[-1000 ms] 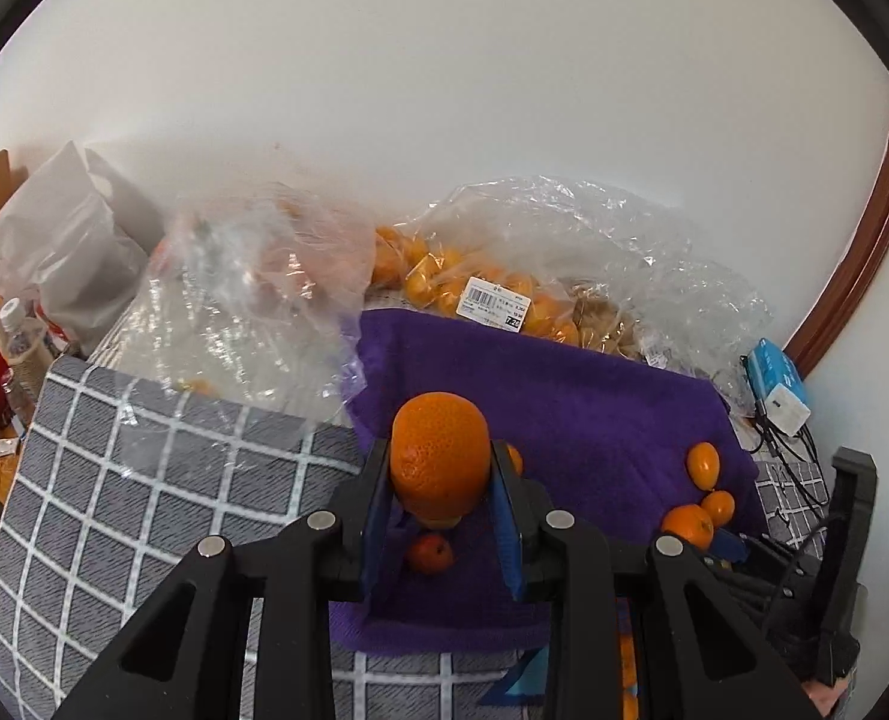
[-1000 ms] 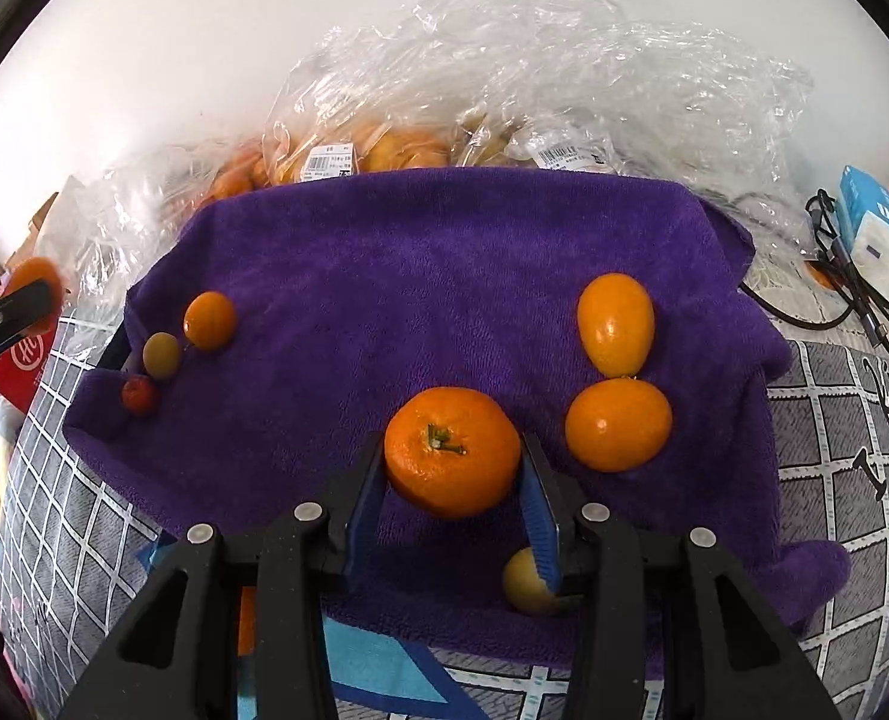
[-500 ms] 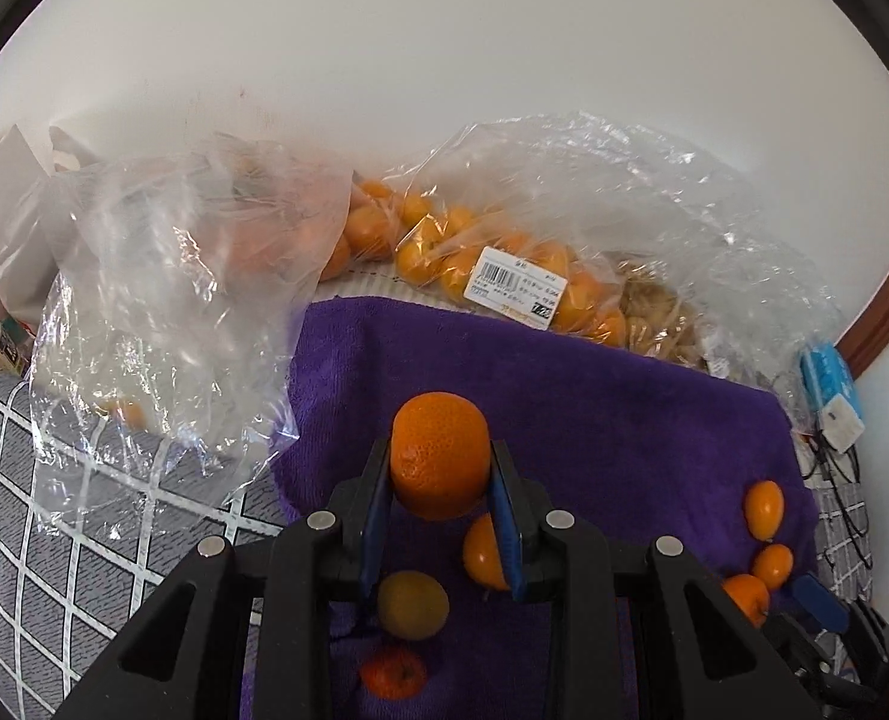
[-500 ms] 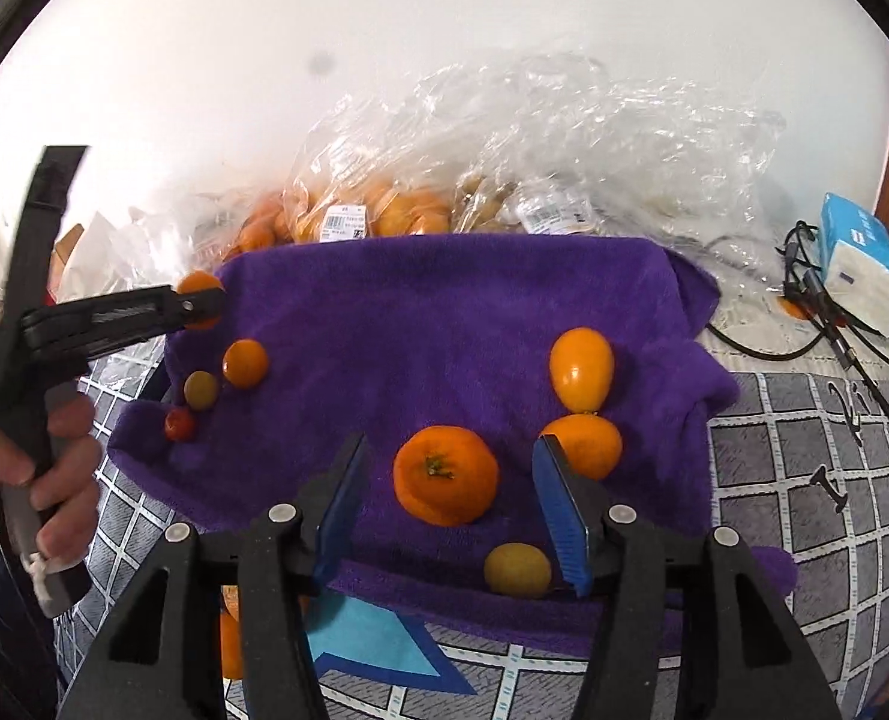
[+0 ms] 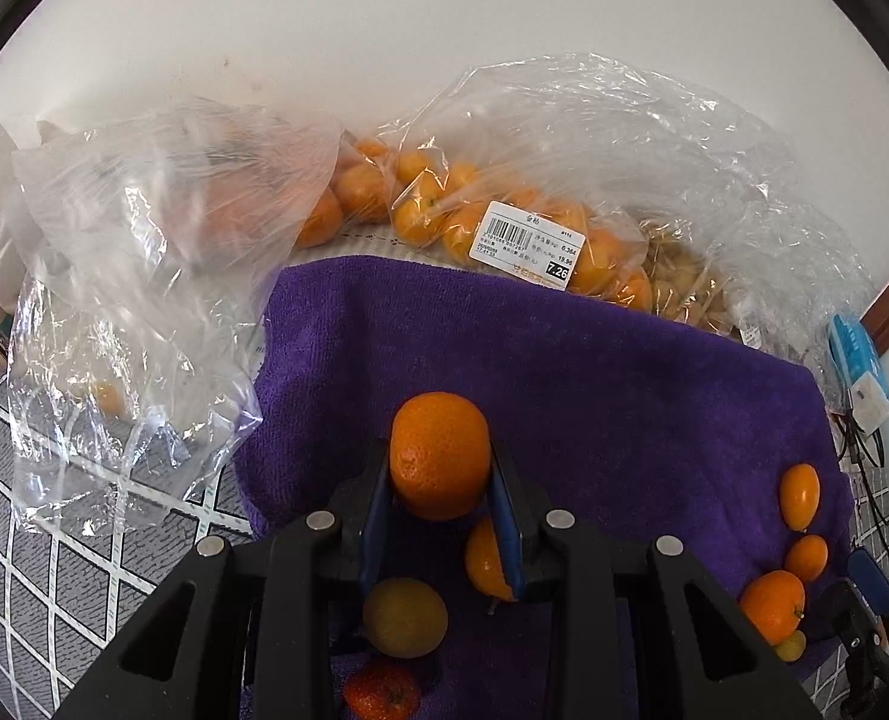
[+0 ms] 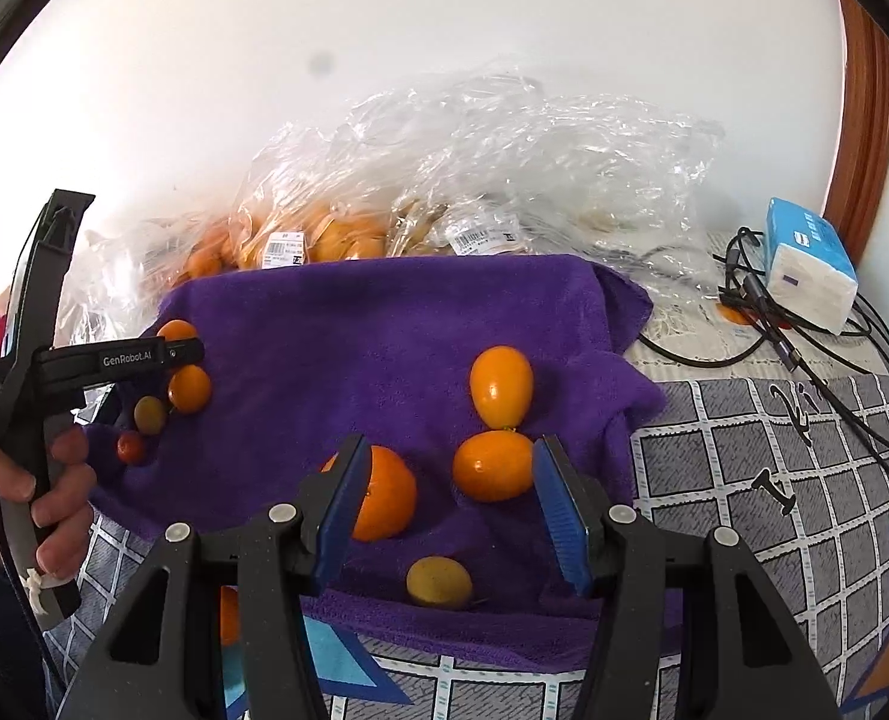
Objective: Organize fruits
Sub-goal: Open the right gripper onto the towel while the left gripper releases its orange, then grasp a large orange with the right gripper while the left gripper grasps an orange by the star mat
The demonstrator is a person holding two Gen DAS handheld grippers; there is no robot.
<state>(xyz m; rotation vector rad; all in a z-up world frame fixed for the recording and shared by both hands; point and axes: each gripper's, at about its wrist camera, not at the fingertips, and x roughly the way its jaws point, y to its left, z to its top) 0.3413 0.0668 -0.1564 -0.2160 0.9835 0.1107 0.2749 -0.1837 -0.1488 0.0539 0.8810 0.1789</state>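
Purple towel, round dimpled orange

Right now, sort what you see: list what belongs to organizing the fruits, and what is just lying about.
Belongs to the job:
- mandarin held in the left gripper
- right gripper, open
- loose fruits on the purple towel: mandarin, two kumquats
- bagged oranges

Lying about:
- tissue pack
- cables
- checked cloth
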